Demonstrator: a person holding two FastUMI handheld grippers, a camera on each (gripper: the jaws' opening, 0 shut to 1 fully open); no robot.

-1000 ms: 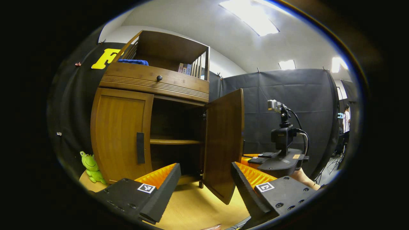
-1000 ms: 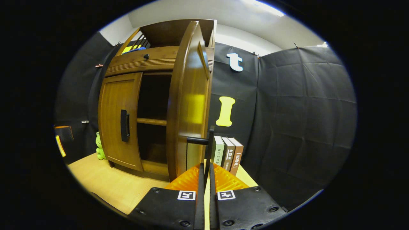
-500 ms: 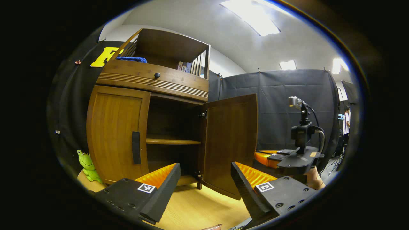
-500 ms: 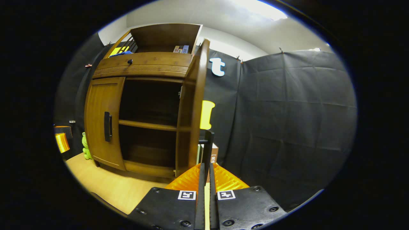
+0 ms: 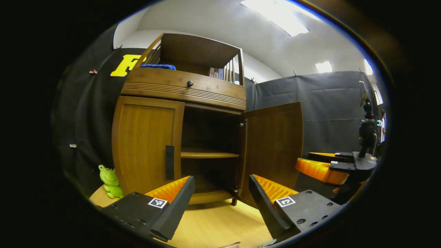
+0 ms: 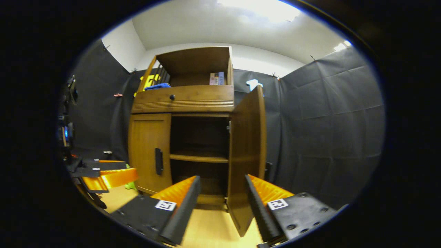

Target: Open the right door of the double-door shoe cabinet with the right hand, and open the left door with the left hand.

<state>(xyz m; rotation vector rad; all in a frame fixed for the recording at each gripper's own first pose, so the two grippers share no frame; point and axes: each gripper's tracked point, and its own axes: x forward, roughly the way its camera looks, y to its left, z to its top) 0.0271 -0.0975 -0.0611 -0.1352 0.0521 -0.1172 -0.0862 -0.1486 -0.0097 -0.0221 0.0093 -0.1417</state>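
Note:
The wooden shoe cabinet (image 5: 182, 93) stands ahead on the table. Its left door (image 5: 146, 144) is closed, with a dark vertical handle (image 5: 170, 167) at its inner edge. The right door (image 5: 274, 148) is swung wide open, baring a dark inside with one shelf (image 5: 209, 155). My left gripper (image 5: 220, 187) is open and empty, a short way in front of the cabinet. In the right gripper view the open right door (image 6: 248, 151) stands edge-on just beyond my right gripper (image 6: 222, 189), which is open and holds nothing. The closed left door (image 6: 150, 151) and its handle (image 6: 158, 161) are farther left.
A green frog toy (image 5: 111, 179) sits by the cabinet's left foot. Above the doors is a drawer with a round knob (image 5: 190, 83); a blue cloth (image 5: 158, 66) and books (image 5: 215, 72) lie on top. Light wooden tabletop (image 5: 213, 224) lies in front. Black cloth walls surround.
My right gripper has let go of the right door's handle, opened and drawn back. The right door has swung farther open. My left gripper stays open and has shifted slightly.

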